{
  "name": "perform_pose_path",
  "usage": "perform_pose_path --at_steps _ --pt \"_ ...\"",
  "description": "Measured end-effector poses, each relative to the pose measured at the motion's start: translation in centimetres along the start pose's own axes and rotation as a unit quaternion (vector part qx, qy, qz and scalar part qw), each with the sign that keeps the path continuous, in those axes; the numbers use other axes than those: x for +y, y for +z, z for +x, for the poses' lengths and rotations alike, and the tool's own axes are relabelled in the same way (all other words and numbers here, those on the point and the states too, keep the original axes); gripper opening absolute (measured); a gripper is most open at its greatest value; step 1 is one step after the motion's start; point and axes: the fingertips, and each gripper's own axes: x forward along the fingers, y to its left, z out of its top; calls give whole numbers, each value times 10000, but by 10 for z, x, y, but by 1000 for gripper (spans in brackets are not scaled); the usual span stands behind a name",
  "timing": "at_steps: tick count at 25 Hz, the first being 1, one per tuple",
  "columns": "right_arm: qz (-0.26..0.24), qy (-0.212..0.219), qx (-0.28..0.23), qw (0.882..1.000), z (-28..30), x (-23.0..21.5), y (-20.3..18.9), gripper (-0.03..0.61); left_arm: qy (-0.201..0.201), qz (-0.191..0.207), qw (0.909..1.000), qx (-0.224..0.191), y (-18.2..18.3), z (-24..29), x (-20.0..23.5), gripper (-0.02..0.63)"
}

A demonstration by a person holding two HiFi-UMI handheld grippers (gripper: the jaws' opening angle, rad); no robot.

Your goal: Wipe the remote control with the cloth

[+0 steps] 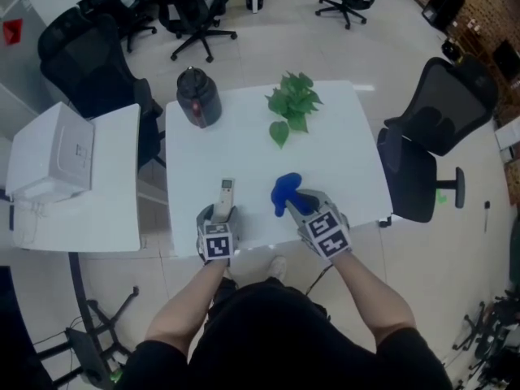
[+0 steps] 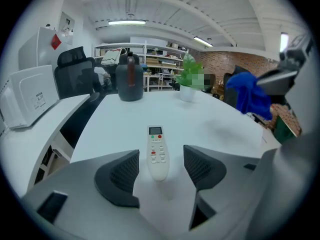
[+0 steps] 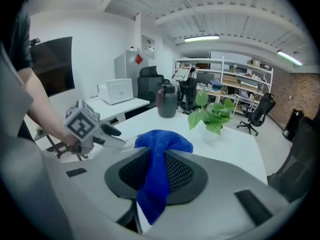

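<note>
A white remote control [image 1: 227,194] lies flat on the white table [image 1: 244,153], buttons up. In the left gripper view the remote control [image 2: 158,152] rests between the wide-apart jaws of my left gripper [image 2: 160,170], and neither pad touches it. My left gripper [image 1: 222,215] stands open at the remote's near end. My right gripper [image 3: 156,176] is shut on a blue cloth [image 3: 158,169], whose folds bulge above the jaws and hang below them. From the head view the blue cloth [image 1: 286,192] hangs over the table right of the remote, in my right gripper [image 1: 297,202].
A dark jug [image 1: 197,97] stands at the table's far left and a small green plant [image 1: 292,106] at the far middle. A white box [image 1: 53,151] sits on the side desk to the left. Black office chairs [image 1: 435,132] stand around the table.
</note>
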Motion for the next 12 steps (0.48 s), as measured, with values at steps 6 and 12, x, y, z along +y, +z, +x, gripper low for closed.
perform_pose_path --at_steps 6,12 --pt "-158 -165 825 9963 64 -8 -56 91 -368 117 9988 -298 18 -42 -2 284" --pt "-186 -359 1311 9905 103 -16 -95 95 -504 305 9974 -418 25 -61 3 284"
